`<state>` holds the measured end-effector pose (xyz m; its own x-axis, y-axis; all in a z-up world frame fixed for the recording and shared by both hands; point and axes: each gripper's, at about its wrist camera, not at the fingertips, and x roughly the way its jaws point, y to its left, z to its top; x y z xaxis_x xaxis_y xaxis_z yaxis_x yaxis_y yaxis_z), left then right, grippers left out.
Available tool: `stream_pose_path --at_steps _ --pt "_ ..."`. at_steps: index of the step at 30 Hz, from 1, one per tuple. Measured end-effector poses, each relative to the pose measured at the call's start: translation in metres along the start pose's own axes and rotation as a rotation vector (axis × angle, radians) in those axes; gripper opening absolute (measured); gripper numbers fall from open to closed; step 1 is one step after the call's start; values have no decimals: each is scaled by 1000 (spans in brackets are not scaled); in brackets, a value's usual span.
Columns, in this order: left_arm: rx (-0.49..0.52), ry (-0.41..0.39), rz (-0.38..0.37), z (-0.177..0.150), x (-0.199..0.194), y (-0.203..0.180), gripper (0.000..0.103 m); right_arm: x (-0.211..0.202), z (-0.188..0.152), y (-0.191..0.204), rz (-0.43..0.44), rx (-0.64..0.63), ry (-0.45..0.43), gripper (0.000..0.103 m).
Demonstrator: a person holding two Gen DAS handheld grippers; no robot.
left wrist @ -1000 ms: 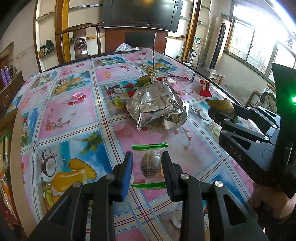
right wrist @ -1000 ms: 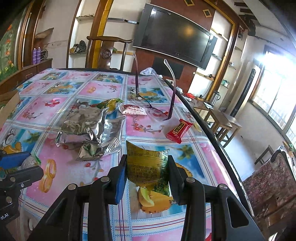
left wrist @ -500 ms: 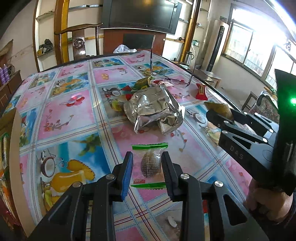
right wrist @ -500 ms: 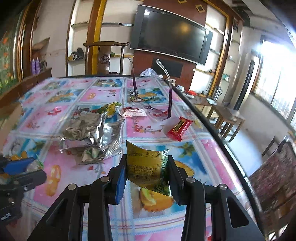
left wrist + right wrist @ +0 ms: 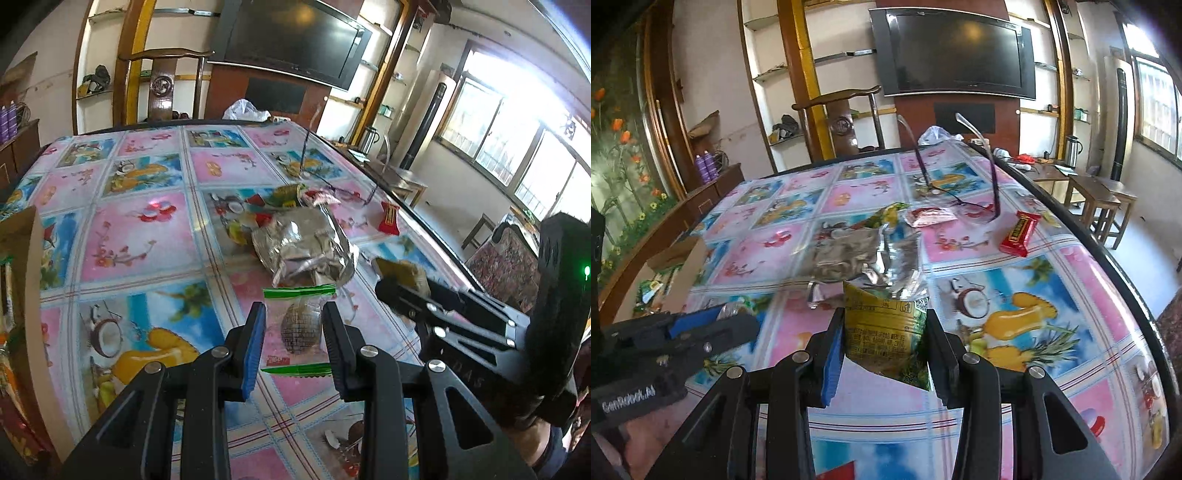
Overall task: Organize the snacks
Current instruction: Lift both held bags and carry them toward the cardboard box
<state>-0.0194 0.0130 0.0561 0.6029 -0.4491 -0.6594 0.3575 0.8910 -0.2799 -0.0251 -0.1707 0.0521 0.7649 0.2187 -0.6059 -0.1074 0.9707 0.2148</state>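
Left wrist view: the left tongs [image 5: 293, 338] are clamped on a clear plastic snack packet with green crimped ends and a brown ridged piece inside [image 5: 298, 325], the pads pressing its two sides. Its long axis runs from 6 to 12 o'clock, one green seal pointing away toward the crumpled silver foil bag [image 5: 304, 245] on the worktop [image 5: 147, 236]. The side grip probably keeps both seals free and the packet flat for dropping into the cardboard box [image 5: 20, 258] at 9 o'clock. At 3 o'clock the right tongs [image 5: 397, 278] hold a yellow packet. A small red bar wrapper [image 5: 389, 218] lies at 1 o'clock, apart from the foil bag.

Right wrist view: the right tongs [image 5: 884, 343] are clamped on a yellow-green printed foil snack packet [image 5: 886, 332], gripped across its width. Its long axis stands roughly 6 to 12 o'clock, top edge toward the foil bag and slightly tilted. Held clear of the worktop, it looks ready to carry. The open box sits at 9 o'clock, already holding green packets, so both snacks likely belong there. A pair of spectacles [image 5: 956, 199] rests at 1 o'clock, beside the red bar.
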Motion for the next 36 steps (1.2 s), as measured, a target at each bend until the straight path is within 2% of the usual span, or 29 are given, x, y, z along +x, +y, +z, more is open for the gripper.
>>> stream_pose_path --at_steps 14,36 --pt "-86 -53 -19 11 -21 30 30 -3 -10 36 71 -43 30 43" --pt "-95 -39 -15 9 -18 35 30 -8 -14 31 69 -31 25 43"
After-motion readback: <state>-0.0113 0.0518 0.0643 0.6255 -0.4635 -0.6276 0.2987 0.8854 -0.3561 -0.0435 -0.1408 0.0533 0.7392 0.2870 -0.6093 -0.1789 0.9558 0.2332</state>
